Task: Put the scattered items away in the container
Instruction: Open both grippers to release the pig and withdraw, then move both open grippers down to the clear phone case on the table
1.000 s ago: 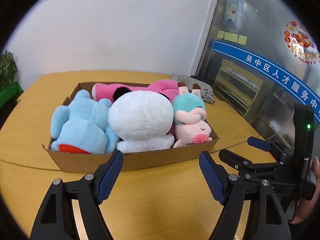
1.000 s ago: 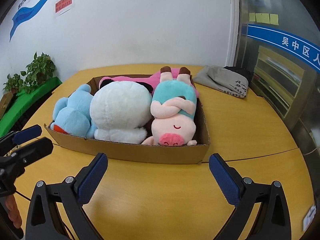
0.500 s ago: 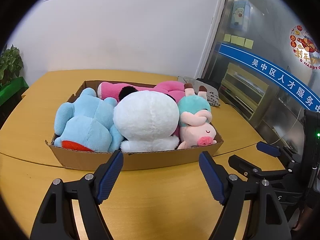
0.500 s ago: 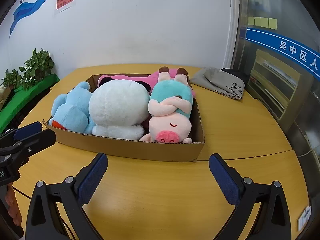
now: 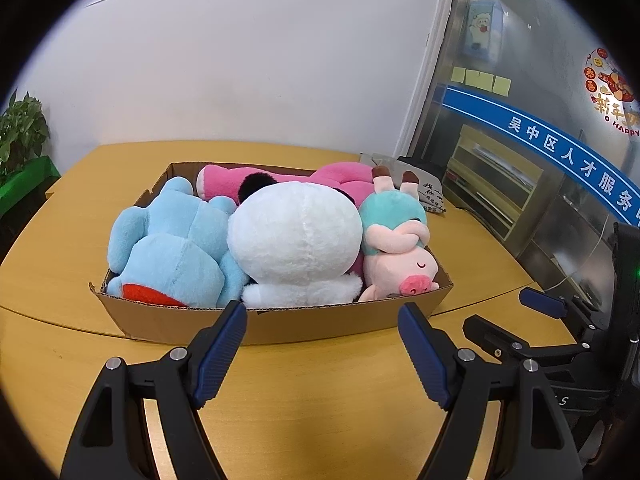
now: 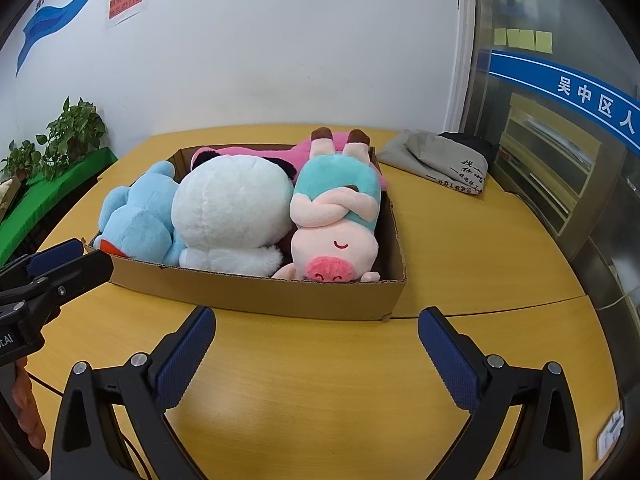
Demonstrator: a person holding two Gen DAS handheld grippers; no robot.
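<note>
Nearest to you, your left gripper (image 5: 322,322) stands with its two blue-padded fingers apart and nothing between them, held over the bare wooden table (image 5: 320,400) just short of the box. Your right gripper (image 6: 316,330) is likewise spread wide and empty, over the same table. Each gripper shows at the edge of the other's view; a few white letters are printed on their black bodies, too partial to read.

Just beyond the fingertips sits one open cardboard box (image 5: 320,322), shallow, resting flat on the table. It holds four soft toys, packed side by side: one light-blue toy (image 5: 172,252) at the left end, one large white toy (image 5: 296,236) in the middle, one pink pig (image 6: 334,224) in a teal outfit lying head toward you at the right end, and one long bright-pink toy (image 5: 280,178) lying across the back behind the others. No toy lies loose on the table.

Beyond the box, to the right, one folded grey cloth (image 6: 440,160) lies on the table with dark characters printed on it, too small to read.

Farthest off, the white wall carries one red notice (image 6: 126,2), illegible. The glass partition bears a blue band (image 5: 560,152) reading 吴中区人才服务, four yellow sticky notes (image 6: 522,38), and a round red sticker (image 5: 612,92) with "HAPPY" visible. Green potted plants (image 6: 72,132) stand left.
</note>
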